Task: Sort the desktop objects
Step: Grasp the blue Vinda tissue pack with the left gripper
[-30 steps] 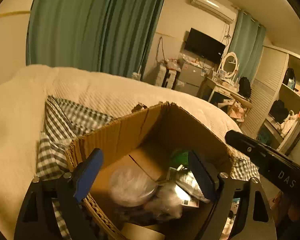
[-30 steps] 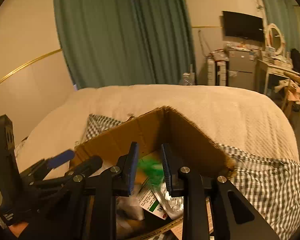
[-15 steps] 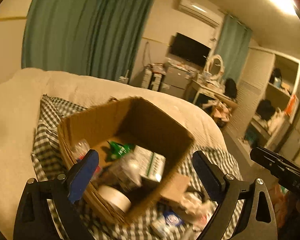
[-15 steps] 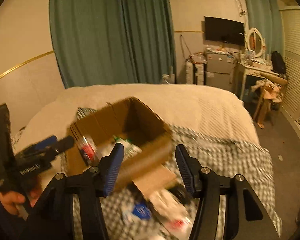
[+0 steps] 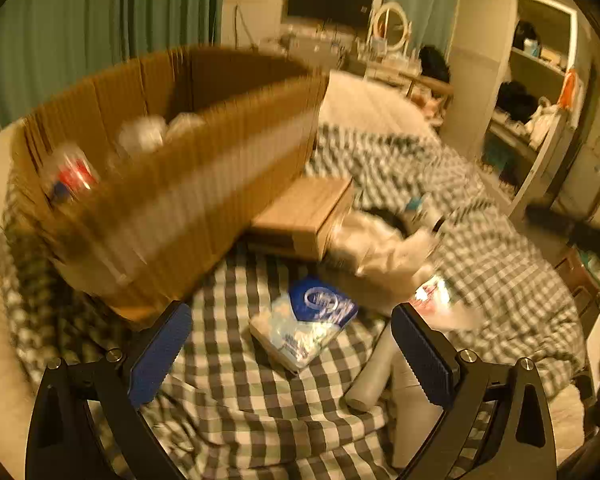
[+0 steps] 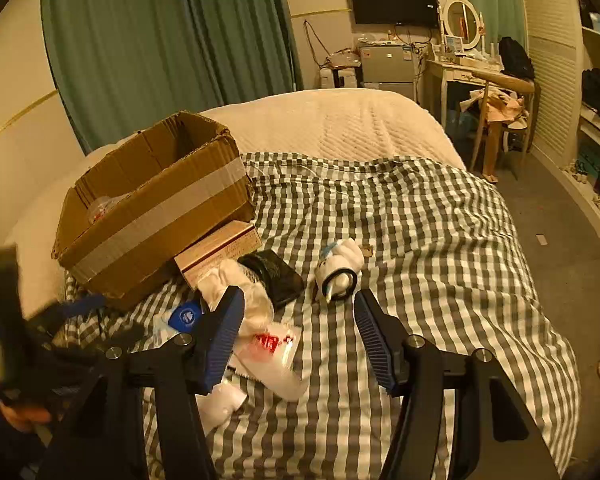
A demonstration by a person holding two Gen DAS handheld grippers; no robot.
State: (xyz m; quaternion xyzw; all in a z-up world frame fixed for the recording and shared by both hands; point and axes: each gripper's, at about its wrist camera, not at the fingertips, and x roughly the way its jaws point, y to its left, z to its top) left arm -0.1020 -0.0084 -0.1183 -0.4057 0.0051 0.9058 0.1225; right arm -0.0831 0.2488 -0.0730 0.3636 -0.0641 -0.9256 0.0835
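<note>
Cardboard box (image 6: 152,204): far left on the bed, open-topped, taped along its near side, a few items already inside.
Left gripper (image 5: 290,346): tongs spread wide, nothing between them, hovering just above the blue-and-white packet (image 5: 306,326) near the box's near corner.
Flat carton (image 6: 220,250): touching the box's right side, partly under the loose pile.
Loose pile: white crumpled bag (image 6: 244,294), black pouch (image 6: 274,276) and a red-printed plastic bag (image 6: 274,344), all crowded together near the middle.
Right gripper (image 6: 298,338): tongs apart and empty, over the red-printed bag, with the white roll with a black band (image 6: 338,270) just beyond.
Advice: likely picking the next item; take one thing only, favouring the packet or the roll since each lies apart from the tangle, and close across its narrow side so the bags beside it do not drag along.
Surface: soft, creased checked cloth (image 6: 420,240) over a cream bedspread (image 6: 332,120); things may sink or slide when pressed.
Room: green curtains (image 6: 160,48) far left, wall television (image 6: 394,2) and dressing table with round mirror (image 6: 462,20) far right.
</note>
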